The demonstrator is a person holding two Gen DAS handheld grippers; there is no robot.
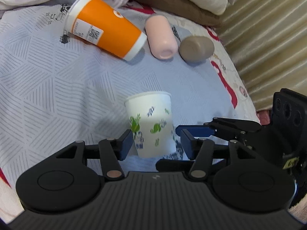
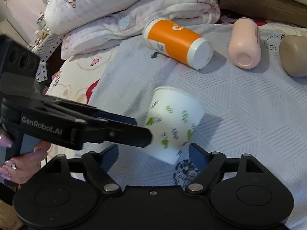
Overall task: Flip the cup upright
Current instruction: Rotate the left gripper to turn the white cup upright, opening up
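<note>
One readable label, "GenRobot.AI", marks left gripper beside white cup.

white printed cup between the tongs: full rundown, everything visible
The white printed cup looks like paper: white wall with green leaf-like and dark motifs, blurred, and a thin rolled rim. It stands rim-up and tilted on the pale patterned bedspread, narrow base low; the inside is not visible. It sits between the pads of the left tongs: the left pad appears to touch its wall, the other stands apart. The right tongs are open around its base, without clear contact. It lies nearer the cameras than the orange cup.
</note>
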